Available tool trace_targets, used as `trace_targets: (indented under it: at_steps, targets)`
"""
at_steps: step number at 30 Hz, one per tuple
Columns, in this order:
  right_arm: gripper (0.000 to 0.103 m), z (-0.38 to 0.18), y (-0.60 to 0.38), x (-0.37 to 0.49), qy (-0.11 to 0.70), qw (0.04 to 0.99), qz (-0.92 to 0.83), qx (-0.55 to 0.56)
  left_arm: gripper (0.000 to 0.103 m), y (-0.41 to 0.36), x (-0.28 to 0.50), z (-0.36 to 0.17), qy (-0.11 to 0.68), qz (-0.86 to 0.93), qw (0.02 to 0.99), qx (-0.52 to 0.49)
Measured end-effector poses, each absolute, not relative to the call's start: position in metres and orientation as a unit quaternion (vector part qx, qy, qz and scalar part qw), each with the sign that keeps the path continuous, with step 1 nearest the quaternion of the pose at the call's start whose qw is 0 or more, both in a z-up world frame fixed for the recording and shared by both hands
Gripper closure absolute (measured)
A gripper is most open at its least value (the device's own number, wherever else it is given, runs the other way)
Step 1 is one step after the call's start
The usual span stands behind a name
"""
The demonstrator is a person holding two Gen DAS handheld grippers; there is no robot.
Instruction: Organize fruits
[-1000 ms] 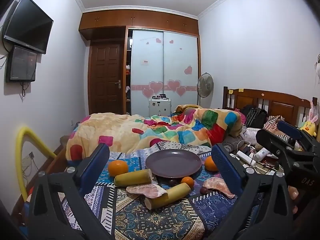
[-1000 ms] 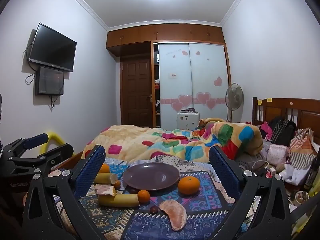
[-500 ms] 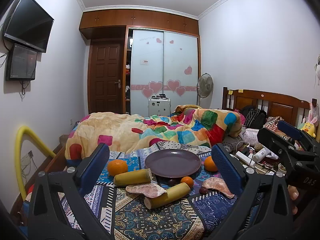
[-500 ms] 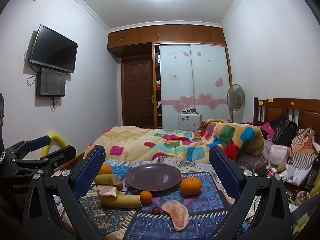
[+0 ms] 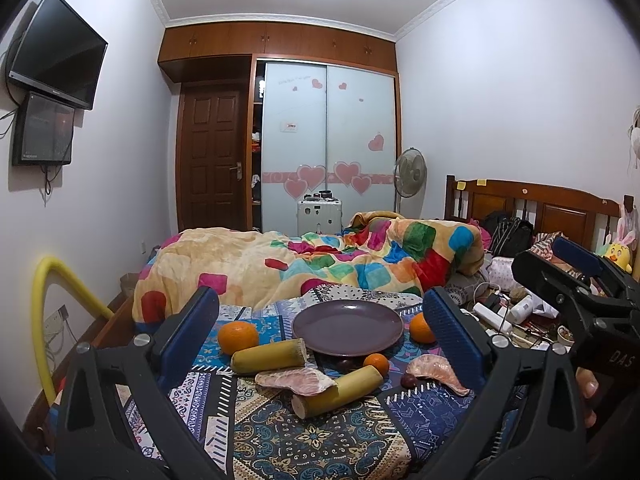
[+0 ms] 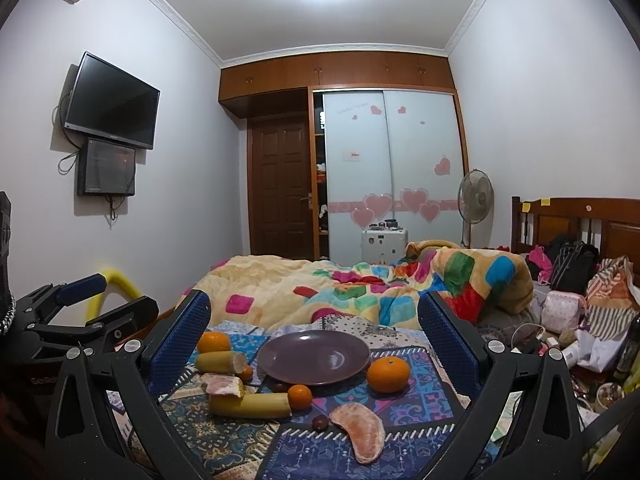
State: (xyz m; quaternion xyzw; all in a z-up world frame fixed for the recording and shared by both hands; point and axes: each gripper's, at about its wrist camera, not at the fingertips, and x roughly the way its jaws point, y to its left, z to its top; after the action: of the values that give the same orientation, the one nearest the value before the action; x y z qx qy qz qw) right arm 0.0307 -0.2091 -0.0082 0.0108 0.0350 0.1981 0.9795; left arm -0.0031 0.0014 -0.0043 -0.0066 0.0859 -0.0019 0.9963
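This is a home bedroom: a bed (image 5: 536,216) with a blanket (image 5: 304,264), a wardrobe (image 5: 326,144), a wall television (image 5: 56,66).

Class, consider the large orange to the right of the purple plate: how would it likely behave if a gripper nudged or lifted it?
The large orange looks round, so a nudge would probably roll it across the patterned cloth. Its rind seems firm and unpeeled, likely tolerating a moderate squeeze. The right gripper stands open wide enough to straddle it.

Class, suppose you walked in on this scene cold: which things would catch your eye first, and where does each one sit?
The empty purple plate sits mid-cloth, ringed by fruit: a large orange to its right, a small one in front, and a pomelo segment nearest the camera. Two yellowish cut stalks lie to its front left. Behind, a patchwork blanket covers the bed, and both grippers, left and right, stand open and empty.
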Motion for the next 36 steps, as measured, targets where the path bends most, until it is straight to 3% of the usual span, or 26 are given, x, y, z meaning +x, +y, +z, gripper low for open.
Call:
trace_targets:
  at_steps: [36]
  targets:
    - [0.000,-0.0067,-0.1993,0.0304,0.032,0.977,0.211,0.011,0.000,0.0097,-0.0057,-0.0020,0.086,0.004,0.996,-0.013]
